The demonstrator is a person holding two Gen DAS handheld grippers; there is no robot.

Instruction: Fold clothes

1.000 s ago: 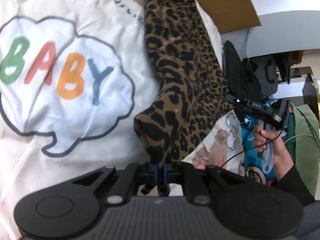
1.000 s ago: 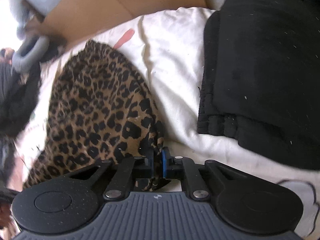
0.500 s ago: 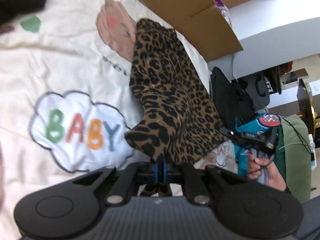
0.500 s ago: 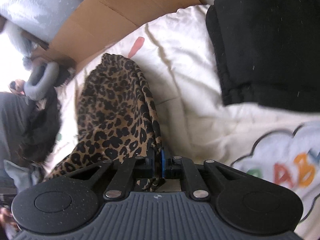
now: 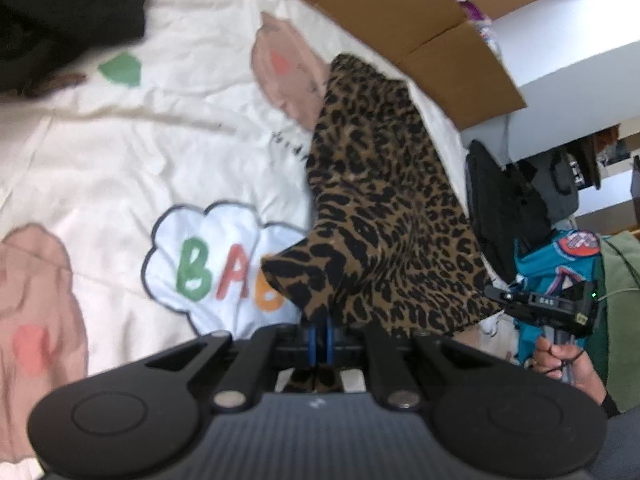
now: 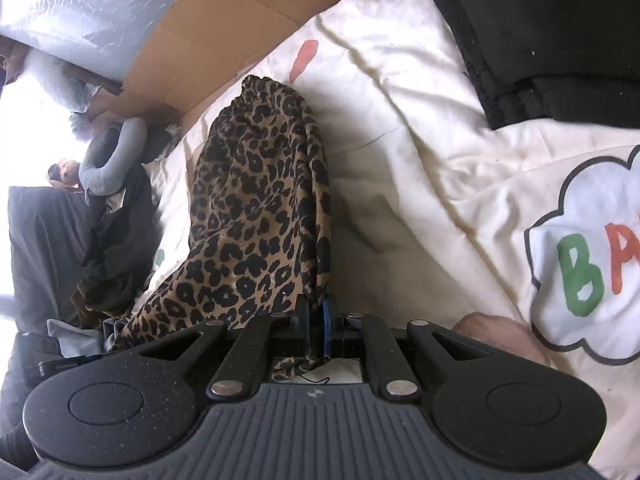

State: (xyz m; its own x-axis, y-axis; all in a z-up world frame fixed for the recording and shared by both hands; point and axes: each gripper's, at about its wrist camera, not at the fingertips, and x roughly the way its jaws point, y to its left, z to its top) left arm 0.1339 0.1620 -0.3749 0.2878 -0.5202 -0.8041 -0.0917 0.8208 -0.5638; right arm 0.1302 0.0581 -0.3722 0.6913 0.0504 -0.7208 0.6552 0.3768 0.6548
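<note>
Surface = bed w/ cream sheet point(image 6: 400, 184), printed w/ a cloud reading "BA…" point(image 5: 200, 264) & pink shapes; sheet creased near right gripper; leopard-print cloth point(image 5: 384, 208) hangs from both grippers, its far end lying on the sheet; black folded clothes point(image 6: 560, 32) lie further back on the sheet, apart from the leopard cloth; cardboard point(image 6: 224, 28) stands along the bed's far edge; beyond it, grey wall & clutter, blurred.

Left gripper point(image 5: 320, 332): jaws closed tight on one corner of the leopard cloth, fabric bunched betw. the blue pads & poking out behind; right gripper point(image 6: 316, 320): jaws pinched together on another edge of same cloth, frayed bit showing below. In left view the right gripper point(image 5: 544, 304) sits off to the right, a hand point(image 5: 568, 364) round its grip, dark sleeve at wrist; cloth spans betw. the two.
</note>
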